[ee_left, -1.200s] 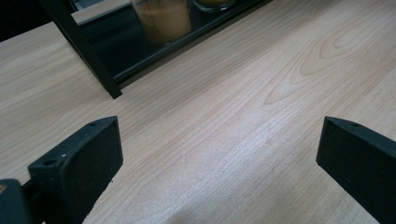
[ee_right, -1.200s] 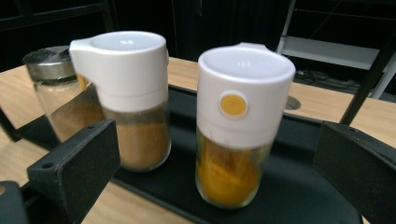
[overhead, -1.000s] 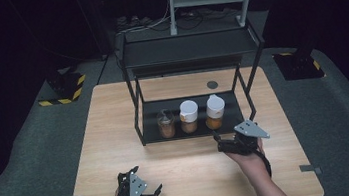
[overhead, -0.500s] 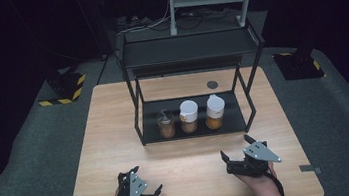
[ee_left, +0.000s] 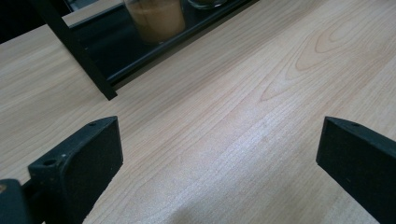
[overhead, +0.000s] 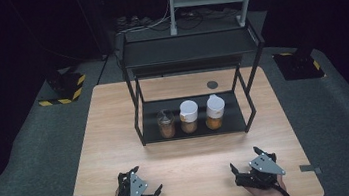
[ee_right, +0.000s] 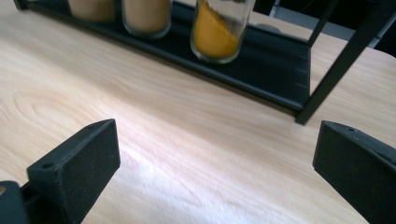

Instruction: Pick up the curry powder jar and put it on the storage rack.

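Observation:
A black two-level rack (overhead: 194, 128) stands mid-table. Its lower shelf holds three glass jars of orange-brown powder: a lidless one (overhead: 166, 124) at left, then a white-lidded one (overhead: 189, 117) and another white-lidded one (overhead: 215, 111). My left gripper (overhead: 147, 180) rests near the table's front edge, open, with only bare wood between its jaws (ee_left: 219, 149). My right gripper (overhead: 244, 159) sits at the front right, also open and empty (ee_right: 215, 154). In the right gripper view, the nearest jar (ee_right: 219, 32) holds yellow-orange powder and stands well ahead of the jaws.
The wooden table (overhead: 116, 135) has bare room in front of and beside the rack. A rack leg (ee_left: 77, 51) and a jar (ee_left: 156, 16) lie ahead of the left gripper. A small dark disc (overhead: 212, 84) is set in the tabletop behind the rack.
My right gripper has drawn back from the rack's front to the near edge of the table. The left gripper and the jars have stayed put.

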{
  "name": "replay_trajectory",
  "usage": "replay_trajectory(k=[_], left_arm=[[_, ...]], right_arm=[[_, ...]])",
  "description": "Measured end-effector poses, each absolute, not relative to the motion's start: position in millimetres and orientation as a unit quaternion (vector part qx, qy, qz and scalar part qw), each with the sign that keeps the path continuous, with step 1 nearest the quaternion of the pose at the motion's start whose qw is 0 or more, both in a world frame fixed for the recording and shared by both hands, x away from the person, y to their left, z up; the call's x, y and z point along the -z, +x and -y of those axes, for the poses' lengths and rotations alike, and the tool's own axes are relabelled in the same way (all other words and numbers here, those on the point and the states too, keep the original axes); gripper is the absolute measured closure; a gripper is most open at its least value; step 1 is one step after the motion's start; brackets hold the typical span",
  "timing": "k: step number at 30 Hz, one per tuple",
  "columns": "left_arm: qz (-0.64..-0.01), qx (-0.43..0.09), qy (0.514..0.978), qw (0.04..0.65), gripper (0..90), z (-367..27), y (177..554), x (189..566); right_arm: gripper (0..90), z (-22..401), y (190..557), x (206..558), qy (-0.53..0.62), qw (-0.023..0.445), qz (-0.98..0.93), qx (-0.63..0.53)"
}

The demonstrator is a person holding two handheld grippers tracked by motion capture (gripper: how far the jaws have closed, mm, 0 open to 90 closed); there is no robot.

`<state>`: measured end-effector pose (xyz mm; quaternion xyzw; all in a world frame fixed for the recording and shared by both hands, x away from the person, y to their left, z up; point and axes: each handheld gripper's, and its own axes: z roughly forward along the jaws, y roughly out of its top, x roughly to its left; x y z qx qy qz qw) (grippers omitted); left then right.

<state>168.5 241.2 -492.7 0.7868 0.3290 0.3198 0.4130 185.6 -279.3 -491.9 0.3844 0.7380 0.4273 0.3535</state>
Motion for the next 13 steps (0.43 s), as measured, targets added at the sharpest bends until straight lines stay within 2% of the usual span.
replay_trajectory(k=[13], left_arm=[[-0.331,-0.322,0.786,0.411,0.7,-239.5,167.9,492.9]], right_arm=[[0.0,275.7,183.1,494.9,0.384,0.359,-0.747,-0.406]])
